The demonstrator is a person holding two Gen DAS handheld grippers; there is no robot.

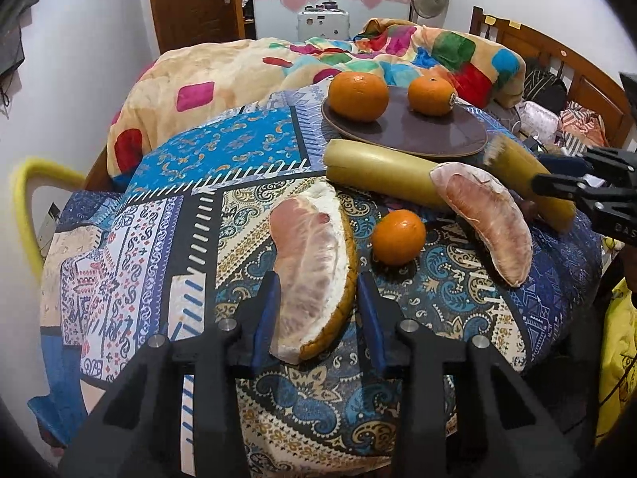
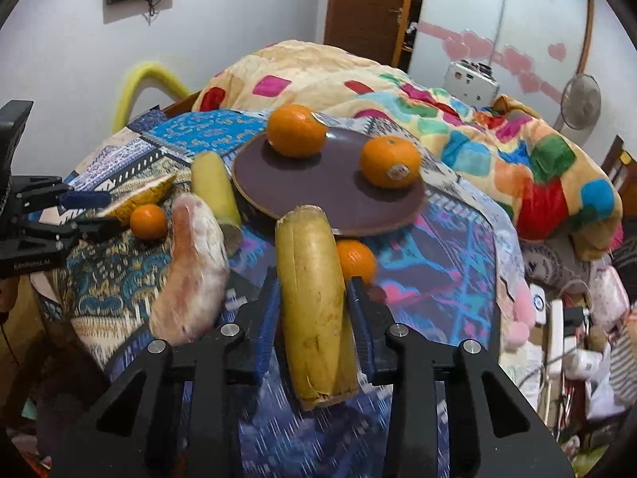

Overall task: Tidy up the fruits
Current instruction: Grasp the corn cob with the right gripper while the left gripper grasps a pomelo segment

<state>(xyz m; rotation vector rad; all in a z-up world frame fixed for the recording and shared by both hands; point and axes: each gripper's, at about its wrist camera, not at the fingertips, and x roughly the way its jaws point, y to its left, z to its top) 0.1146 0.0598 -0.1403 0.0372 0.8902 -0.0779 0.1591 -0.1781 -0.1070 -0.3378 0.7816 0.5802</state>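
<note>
A person's two handheld grippers work over a fruit-strewn table draped in a blue patterned cloth [image 1: 247,147]. The left gripper [image 1: 316,314] has its blue-padded jaws spread wide on either side of a pomelo wedge with rind [image 1: 314,275], which lies on the cloth near the table's front edge; whether the pads touch the fruit cannot be told. The right gripper [image 2: 312,310] straddles a yellow banana piece [image 2: 314,306], its jaws partly open and close against the fruit's sides; a firm grip cannot be confirmed from the blurred view.

A brown plate [image 2: 330,191] sits toward the table's far edge and carries two oranges: a large orange [image 2: 296,130] at its far left rim and a stickered orange [image 2: 390,161] on its right side. A second banana piece [image 1: 378,177] lies just in front of the plate's near rim. A peeled pomelo segment [image 1: 491,223] rests near the table's right edge, its upper end against that banana piece. A small orange [image 1: 398,237] sits on the cloth between the two pomelo pieces. Another small orange [image 2: 356,259] lies beside the banana piece at the right gripper, partly hidden behind it. A colourful blanket [image 1: 247,71] is heaped beyond the table.
</note>
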